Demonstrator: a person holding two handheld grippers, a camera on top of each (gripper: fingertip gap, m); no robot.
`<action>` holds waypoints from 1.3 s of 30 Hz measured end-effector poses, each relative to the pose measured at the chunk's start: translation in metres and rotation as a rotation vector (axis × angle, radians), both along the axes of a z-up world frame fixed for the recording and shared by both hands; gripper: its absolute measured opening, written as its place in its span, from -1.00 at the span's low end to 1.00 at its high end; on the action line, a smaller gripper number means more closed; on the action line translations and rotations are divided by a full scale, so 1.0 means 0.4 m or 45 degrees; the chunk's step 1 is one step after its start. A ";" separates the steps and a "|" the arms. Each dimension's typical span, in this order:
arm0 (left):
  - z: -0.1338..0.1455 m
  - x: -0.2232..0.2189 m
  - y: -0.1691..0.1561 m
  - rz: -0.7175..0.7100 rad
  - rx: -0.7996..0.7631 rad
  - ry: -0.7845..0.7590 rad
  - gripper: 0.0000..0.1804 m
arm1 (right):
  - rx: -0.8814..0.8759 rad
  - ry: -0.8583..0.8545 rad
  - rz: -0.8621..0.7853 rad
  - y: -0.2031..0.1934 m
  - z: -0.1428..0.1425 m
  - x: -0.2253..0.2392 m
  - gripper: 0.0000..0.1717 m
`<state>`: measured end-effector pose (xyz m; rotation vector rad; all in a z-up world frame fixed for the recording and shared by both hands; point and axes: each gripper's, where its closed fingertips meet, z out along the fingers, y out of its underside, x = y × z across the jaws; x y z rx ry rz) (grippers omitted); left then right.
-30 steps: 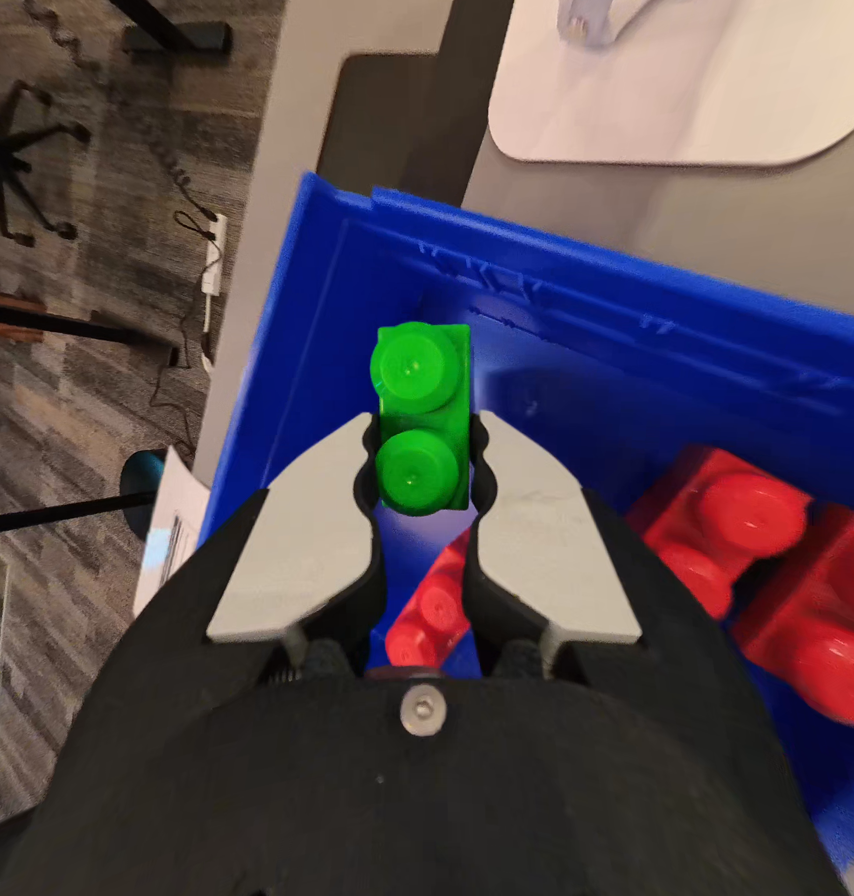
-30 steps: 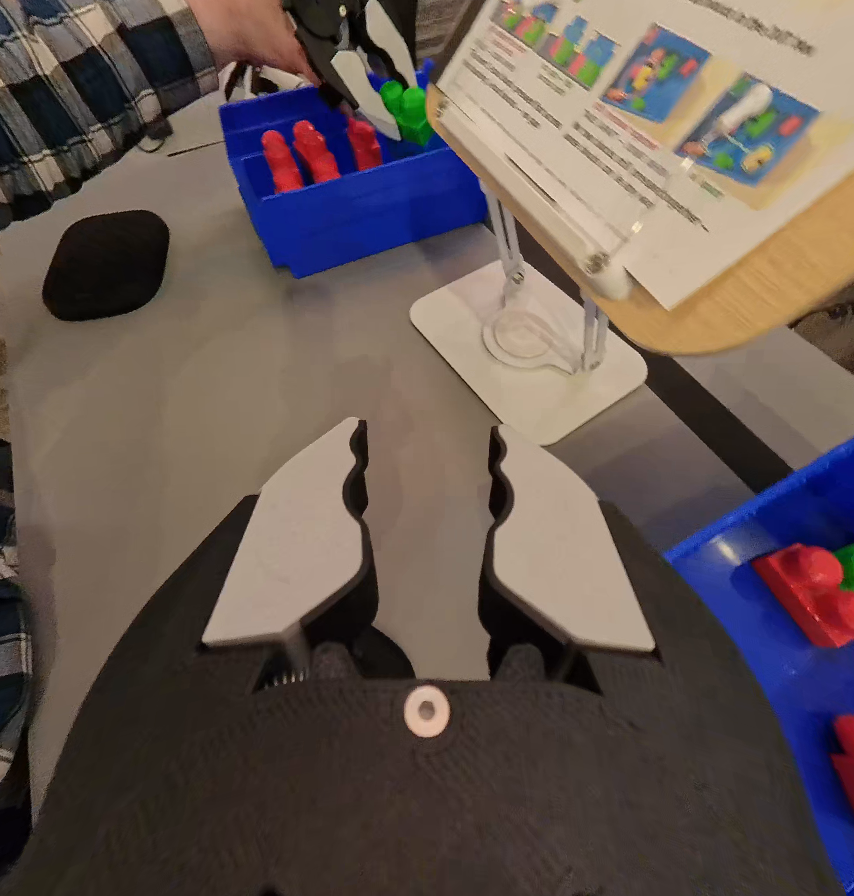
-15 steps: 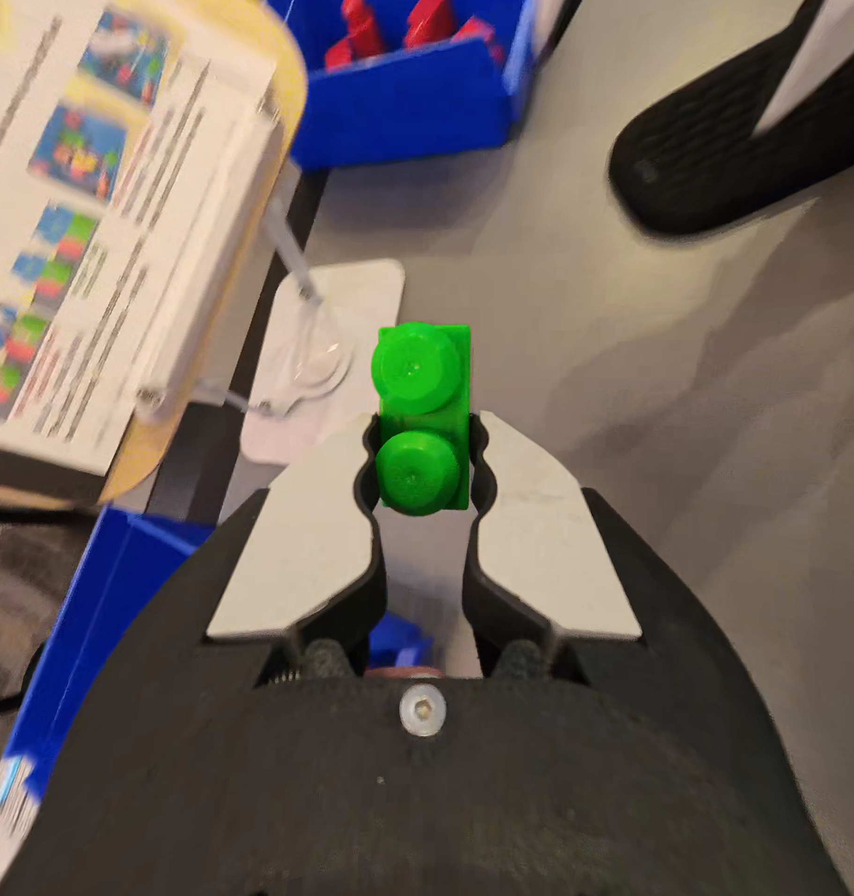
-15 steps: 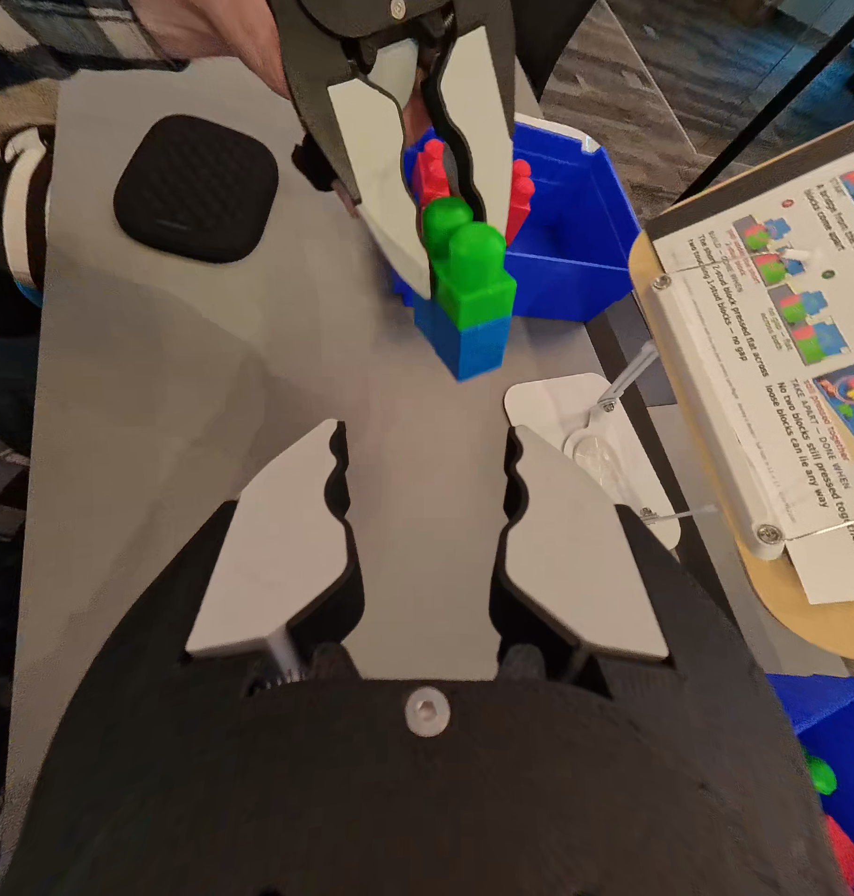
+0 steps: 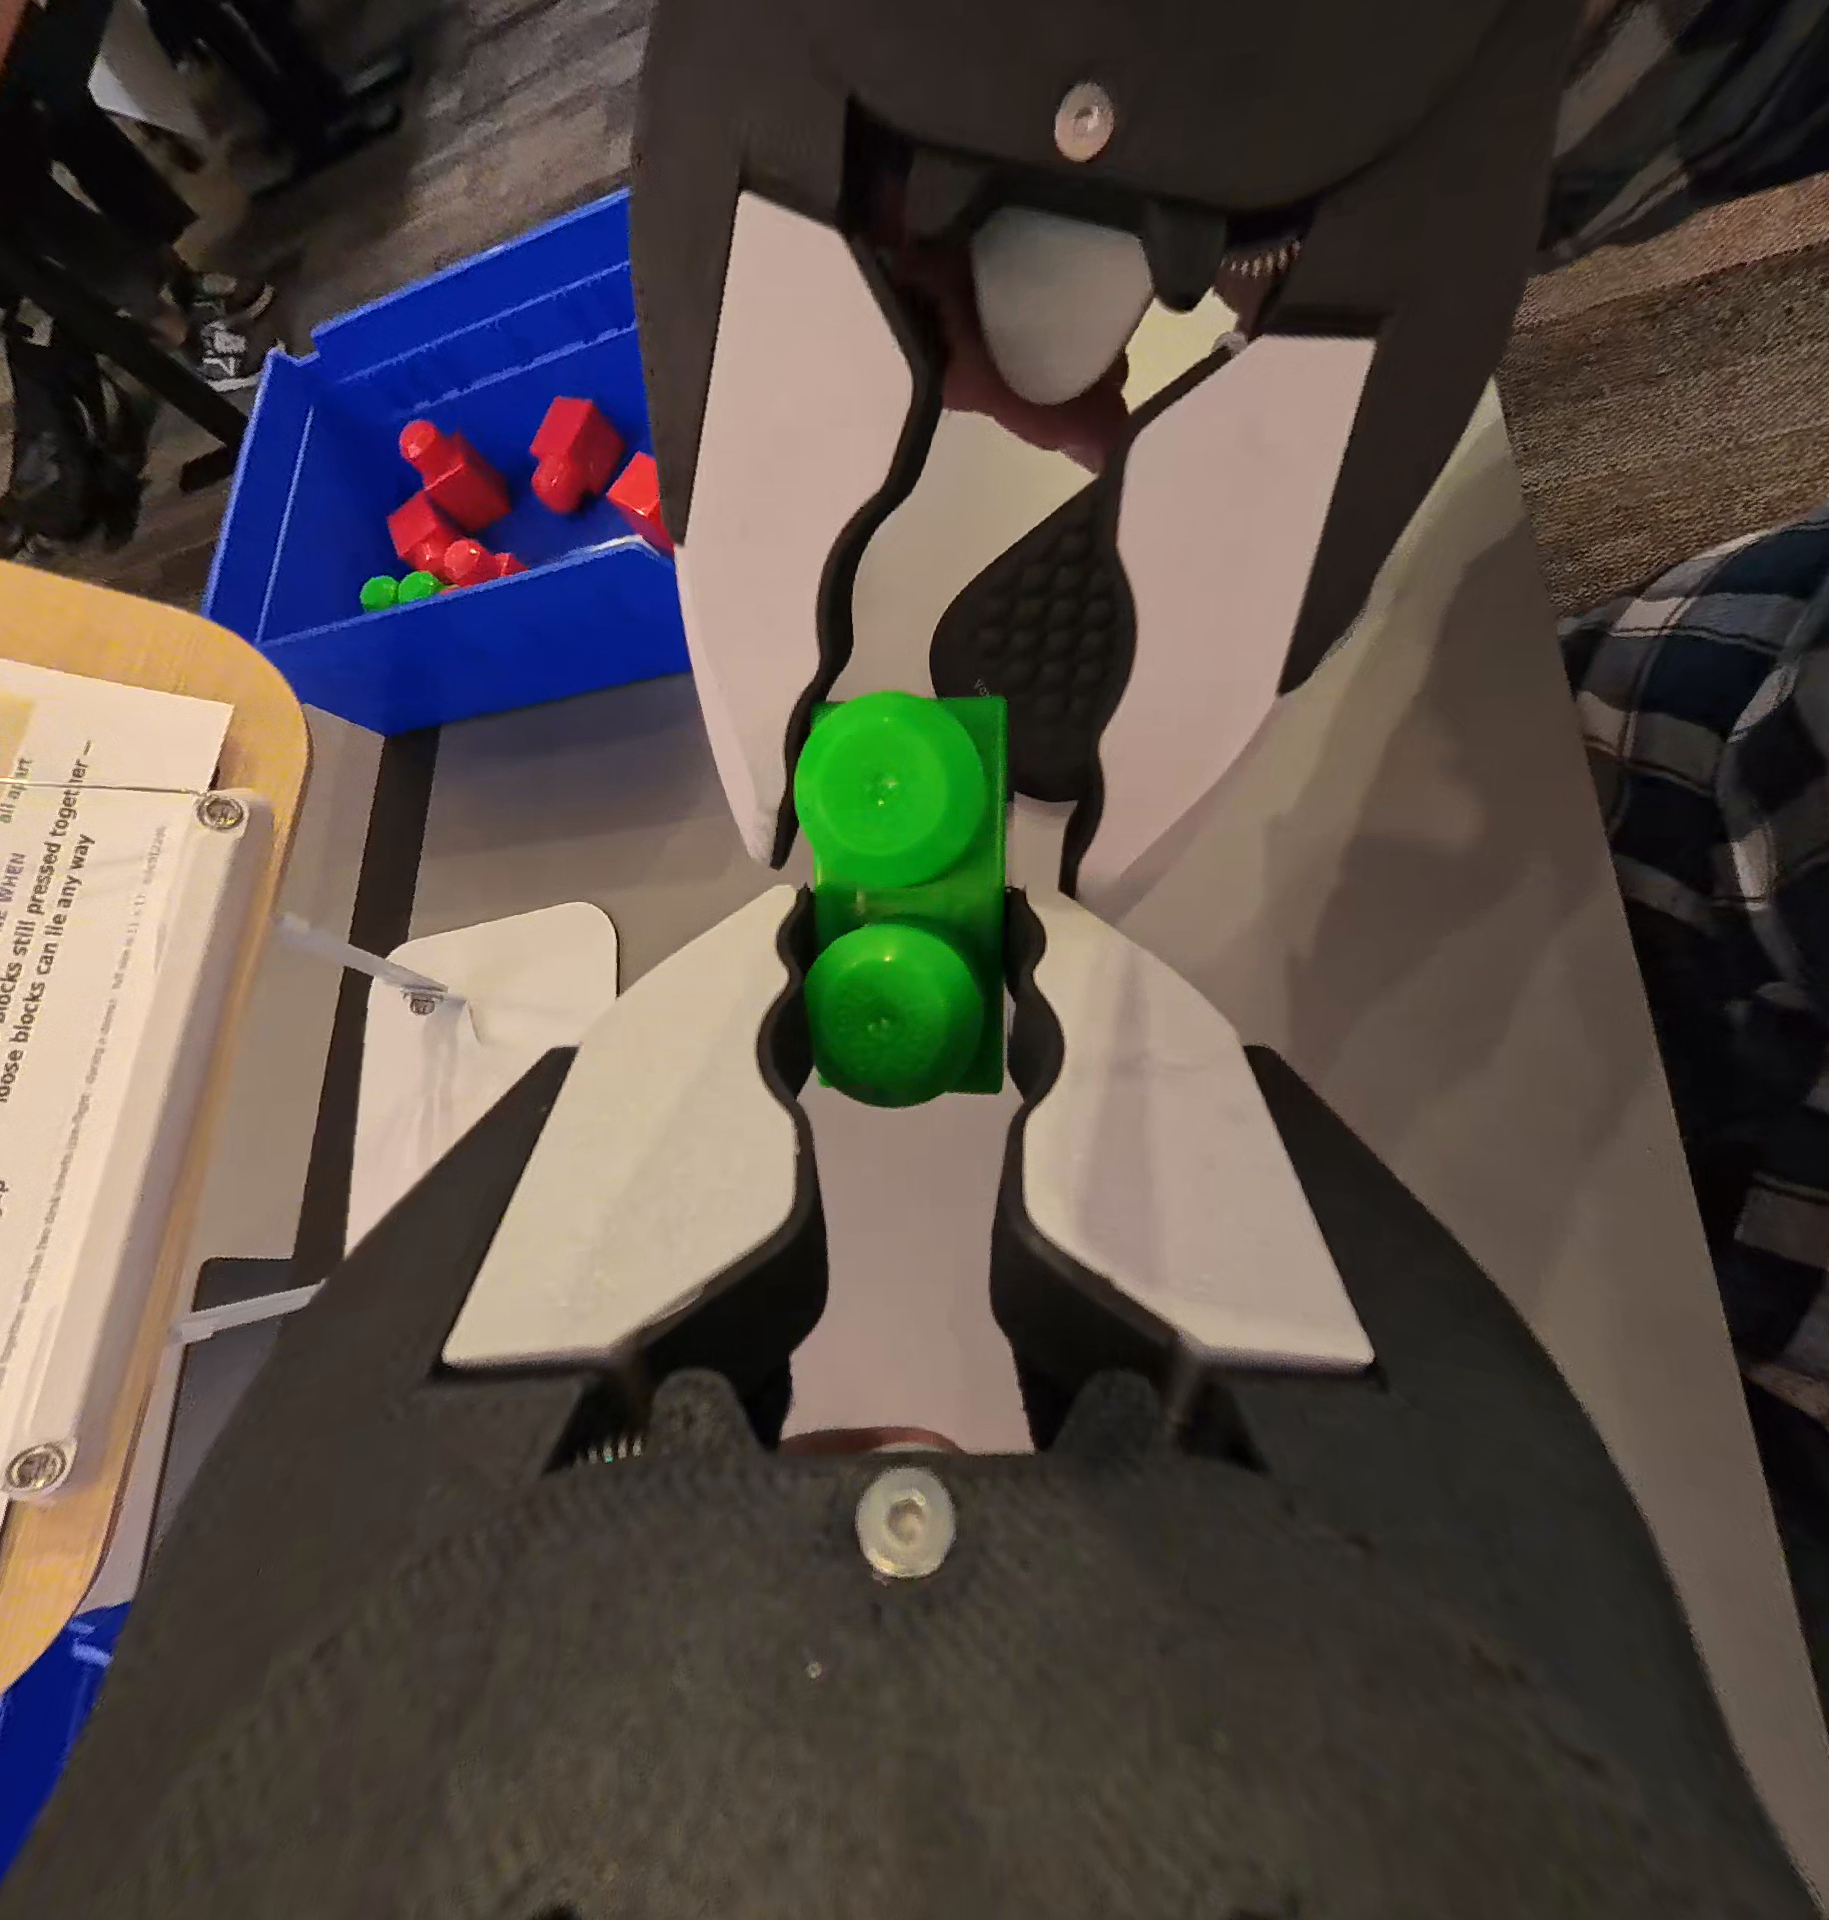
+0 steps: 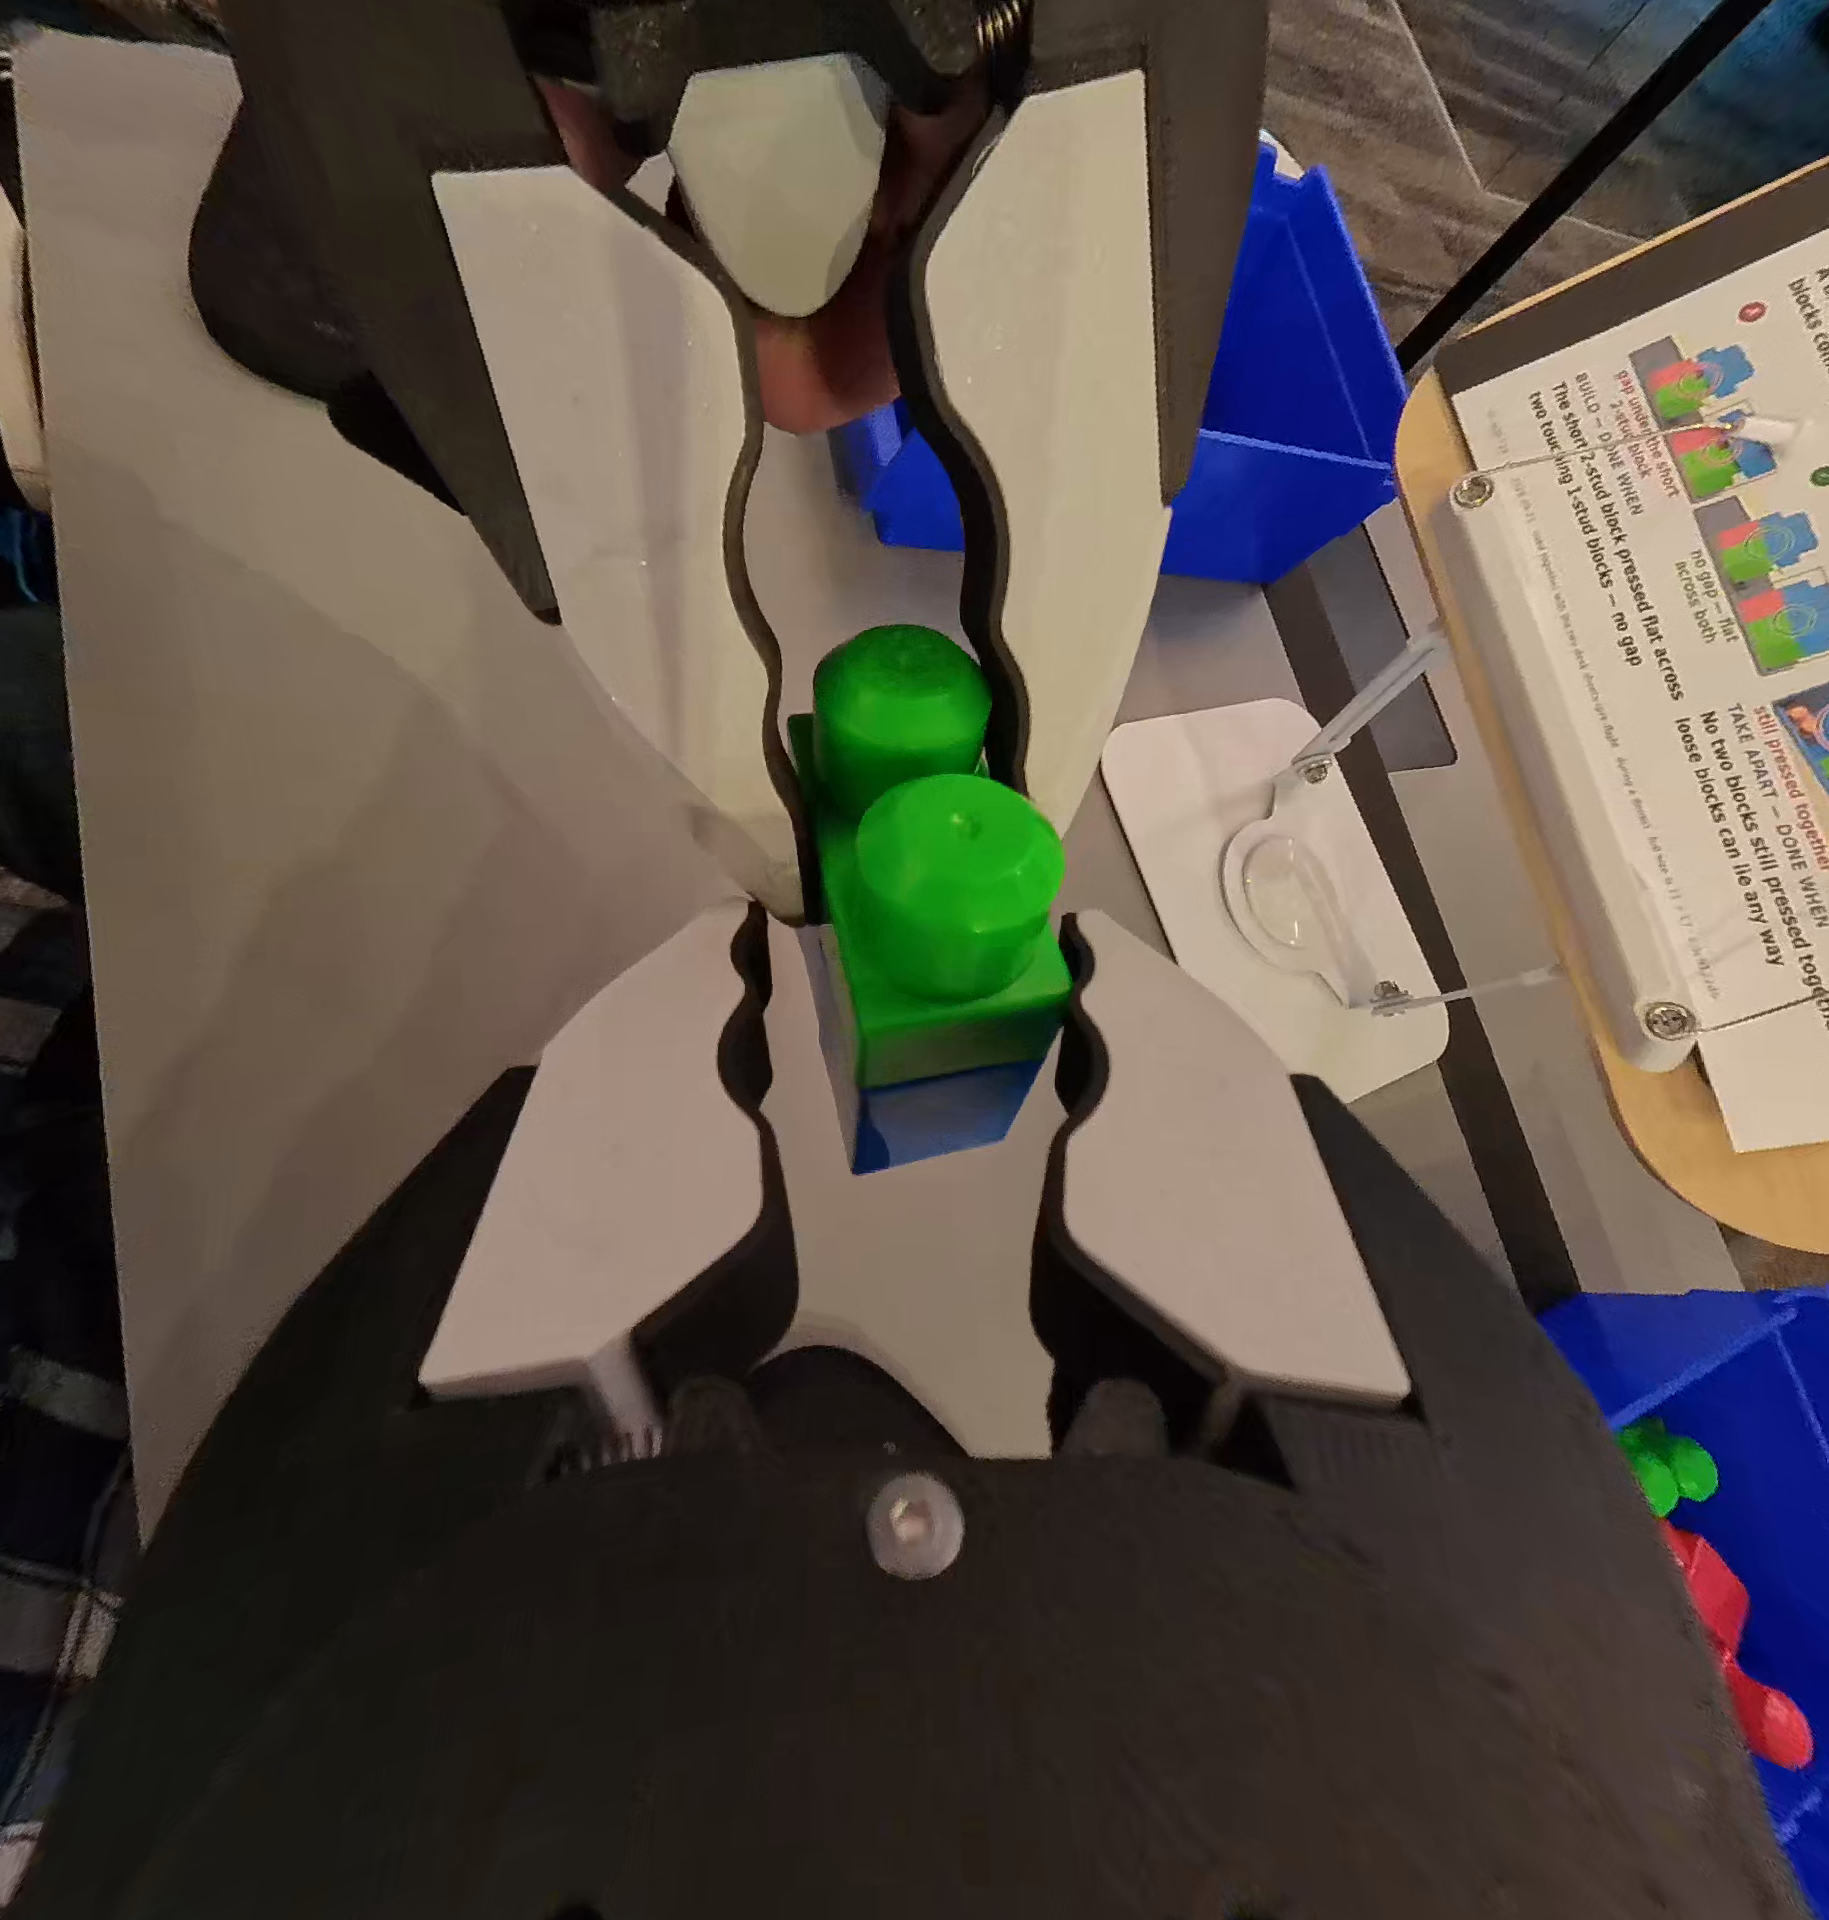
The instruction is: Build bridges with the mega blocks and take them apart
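My left gripper (image 5: 905,935) is shut on a green two-stud block (image 5: 905,894) and holds it above the grey table. Its pads press on both sides at the near stud. In the right wrist view a blue block (image 6: 931,1127) hangs stuck under the green block (image 6: 941,914), and the left gripper (image 6: 910,779) comes in from the top. My right gripper (image 6: 915,935) is open, with its fingers on either side of the stack's near end. A gap shows between its left finger (image 6: 681,1039) and the blocks. It faces the left gripper in the left wrist view (image 5: 925,857).
A blue bin (image 5: 453,644) with red and green blocks stands at the far left. A second blue bin (image 6: 1284,416) and a third (image 6: 1720,1382) flank an instruction board (image 6: 1668,623) on a white stand base (image 6: 1180,831). A black pad (image 5: 1045,665) lies on the table. The tips of both grippers are at nearly the same place.
My left gripper carried the green block out of the bin to mid-table. My right gripper moved in to meet it; its jaws opened wider, then narrowed around the stack's end.
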<state>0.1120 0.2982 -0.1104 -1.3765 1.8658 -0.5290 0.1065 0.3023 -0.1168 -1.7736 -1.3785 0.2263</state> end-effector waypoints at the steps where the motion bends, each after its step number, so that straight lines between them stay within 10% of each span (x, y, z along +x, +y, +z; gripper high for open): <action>1: 0.000 0.001 -0.003 -0.003 -0.005 -0.002 -0.63 | 0.000 0.010 0.004 -0.003 0.000 0.000 -0.38; 27: -0.028 0.037 -0.006 -0.123 -0.095 0.200 -0.63 | -0.047 0.071 0.060 -0.004 -0.022 0.046 -0.56; 39: 0.061 0.051 0.017 -0.104 -0.127 -0.031 -0.56 | -0.150 0.311 0.049 0.014 0.016 0.070 -0.56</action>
